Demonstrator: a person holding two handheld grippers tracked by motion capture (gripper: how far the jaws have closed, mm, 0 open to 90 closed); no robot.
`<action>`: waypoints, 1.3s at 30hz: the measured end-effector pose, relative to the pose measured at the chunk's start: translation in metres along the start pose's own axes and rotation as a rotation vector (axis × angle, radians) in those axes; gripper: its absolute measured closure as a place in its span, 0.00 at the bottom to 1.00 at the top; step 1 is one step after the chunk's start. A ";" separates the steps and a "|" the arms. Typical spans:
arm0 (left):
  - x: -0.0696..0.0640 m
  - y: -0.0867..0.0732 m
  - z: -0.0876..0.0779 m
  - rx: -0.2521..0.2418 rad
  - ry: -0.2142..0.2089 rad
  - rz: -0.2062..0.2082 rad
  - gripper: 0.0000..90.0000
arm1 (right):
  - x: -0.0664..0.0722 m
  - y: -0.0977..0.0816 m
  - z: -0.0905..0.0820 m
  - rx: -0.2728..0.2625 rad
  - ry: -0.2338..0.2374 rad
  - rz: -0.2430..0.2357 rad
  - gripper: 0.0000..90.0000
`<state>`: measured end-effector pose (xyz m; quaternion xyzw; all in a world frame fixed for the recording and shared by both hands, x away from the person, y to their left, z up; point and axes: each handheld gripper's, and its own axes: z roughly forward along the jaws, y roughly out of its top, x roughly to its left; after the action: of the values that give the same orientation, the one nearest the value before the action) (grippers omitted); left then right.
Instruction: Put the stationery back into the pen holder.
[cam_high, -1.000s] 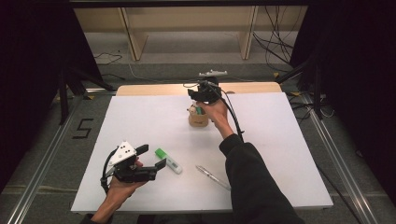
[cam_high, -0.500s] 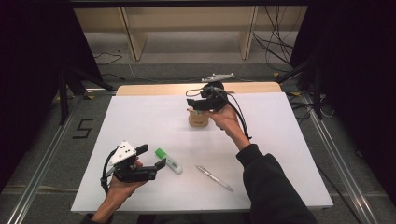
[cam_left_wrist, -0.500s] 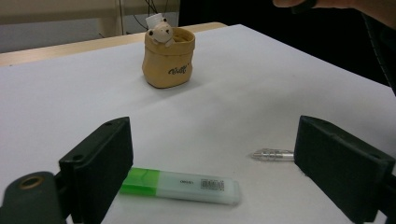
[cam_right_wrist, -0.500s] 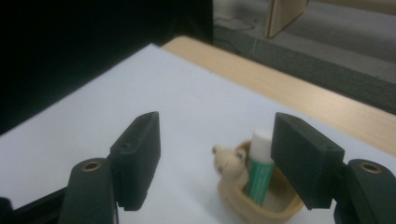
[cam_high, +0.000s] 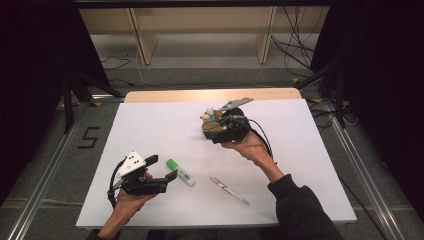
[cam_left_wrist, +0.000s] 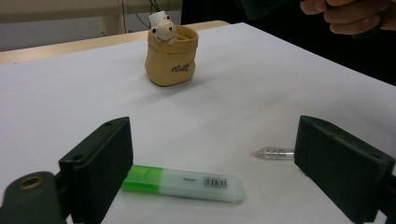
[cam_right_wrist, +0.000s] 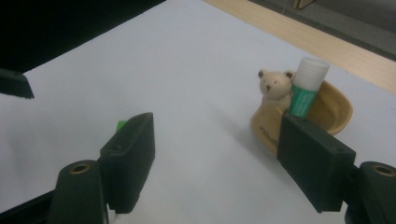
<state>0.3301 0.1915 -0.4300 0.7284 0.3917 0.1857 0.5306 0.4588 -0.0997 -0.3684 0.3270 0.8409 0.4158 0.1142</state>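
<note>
Nearest the person, the left gripper (cam_high: 161, 169) sits low over the white surface (cam_high: 150, 125) with its jaws spread wide and nothing between the pads. Just past it lies a green-capped highlighter (cam_left_wrist: 183, 183), flat on its side, cap end toward the left jaw in the left gripper view. A clear pen (cam_high: 229, 190) lies a bit off to the right of that, also flat, near the front edge.

Further back, around the middle of the surface, stands the little tan pouch (cam_left_wrist: 171, 60) with a bear face (cam_right_wrist: 271, 86) on its rim. It's upright and open at the top. Sticking out of it, right beside the bear, is a glue stick (cam_right_wrist: 306, 88) with a white cap and green label, standing nearly upright. Can't tell if anything else is in there.

The right gripper (cam_high: 220, 125) hangs just beside the pouch on its near-right side, jaws just been opening and now wide, holding nothing.
</note>
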 end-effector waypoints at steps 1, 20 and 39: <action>0.000 0.000 0.000 0.001 0.000 0.002 0.13 | 0.001 -0.003 0.000 0.006 0.005 0.004 0.32; 0.014 0.003 0.012 0.041 0.055 -0.015 0.13 | 0.022 -0.058 -0.022 -0.040 0.041 0.014 0.28; 0.031 0.015 0.058 0.137 0.130 0.047 0.51 | 0.023 -0.093 -0.044 -0.105 0.056 0.060 0.27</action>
<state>0.3944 0.1773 -0.4422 0.7582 0.4201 0.2177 0.4486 0.3781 -0.1534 -0.4111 0.3338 0.8107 0.4715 0.0950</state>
